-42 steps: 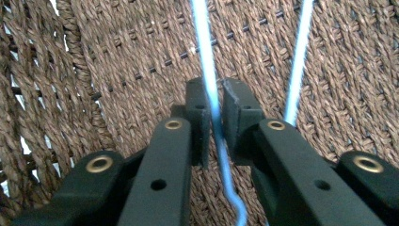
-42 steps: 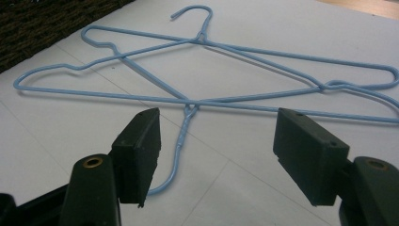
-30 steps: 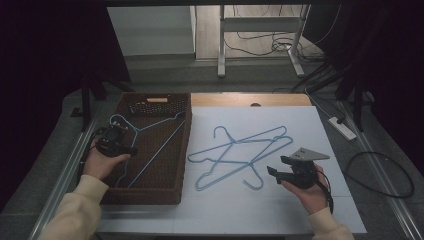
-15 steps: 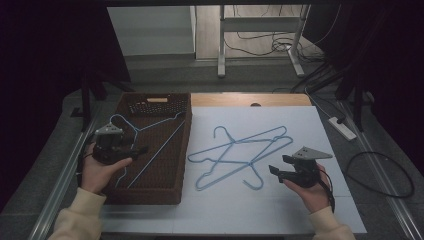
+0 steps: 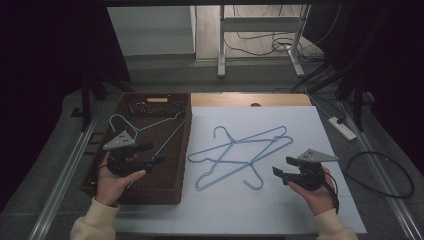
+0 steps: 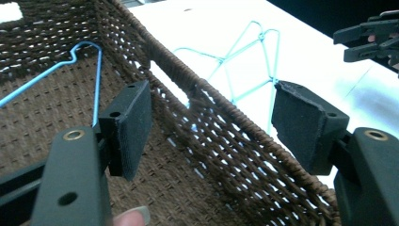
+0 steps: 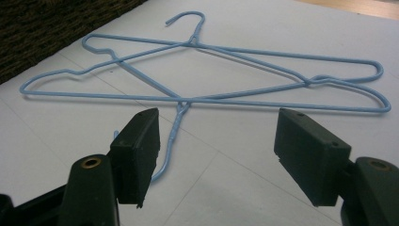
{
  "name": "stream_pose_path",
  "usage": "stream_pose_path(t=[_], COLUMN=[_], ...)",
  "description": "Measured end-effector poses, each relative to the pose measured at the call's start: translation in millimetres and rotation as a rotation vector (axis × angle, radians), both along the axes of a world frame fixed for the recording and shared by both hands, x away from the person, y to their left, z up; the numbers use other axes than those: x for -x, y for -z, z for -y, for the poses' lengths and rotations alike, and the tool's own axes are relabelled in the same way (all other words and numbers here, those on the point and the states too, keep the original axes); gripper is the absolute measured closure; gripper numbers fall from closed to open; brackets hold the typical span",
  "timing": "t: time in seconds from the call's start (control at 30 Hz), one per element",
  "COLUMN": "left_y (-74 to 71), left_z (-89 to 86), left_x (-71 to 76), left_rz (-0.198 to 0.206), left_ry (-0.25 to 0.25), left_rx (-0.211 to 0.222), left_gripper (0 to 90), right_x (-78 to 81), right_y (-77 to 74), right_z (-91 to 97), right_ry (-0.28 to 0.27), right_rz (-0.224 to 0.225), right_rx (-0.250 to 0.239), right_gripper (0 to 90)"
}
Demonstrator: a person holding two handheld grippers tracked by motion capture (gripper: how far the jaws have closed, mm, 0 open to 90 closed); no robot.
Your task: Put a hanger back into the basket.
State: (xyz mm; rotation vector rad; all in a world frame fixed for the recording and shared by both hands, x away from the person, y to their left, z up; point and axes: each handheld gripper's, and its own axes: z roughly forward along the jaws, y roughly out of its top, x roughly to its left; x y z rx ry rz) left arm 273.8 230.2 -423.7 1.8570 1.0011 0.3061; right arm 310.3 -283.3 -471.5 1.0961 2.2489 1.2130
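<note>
Cream sleeves (image 5: 95, 220) — black tools (image 5: 134, 155), grey plates (image 5: 120, 140)

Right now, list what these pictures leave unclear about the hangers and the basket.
- Hanger in the basket: in the high view the left tongs and hand cover its lower part; the left gripper view cuts it at the left edge.
- Crossed hangers on the white sheet: which wire lies on top is too thin to tell in the high view.
- Basket: its near wall hides the floor beyond it.

Dim room, grey floor (image 5: 165, 72), cables (image 5: 260, 37)
</note>
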Motion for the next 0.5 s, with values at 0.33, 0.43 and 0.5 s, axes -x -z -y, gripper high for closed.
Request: stream_pose_path(t=[0.33, 0.43, 0.5], left_y=[13.2, 14.6, 14.9], left_z=[11.0, 13.1, 14.5], left_x=[7.6, 8.5, 9.1], left_rz=[-0.008, -0.007, -0.004], left_ry=[0.027, 0.033, 0.039], left_rx=[0.005, 0.005, 0.002], left_gripper=[29.6, 29.6, 29.7], right_x=[2.3, 2.8, 3.0], right_y=[-1.5, -1.8, -2.0], right_z=[2.3, 2.1, 2.2], right_ry=[-0.015, -0.017, -0.018], right_rz=[0.008, 0.010, 0.011], right_rx=[-0.019, -0.019, -0.020], right_gripper=[32.7, 32.8, 32.9])
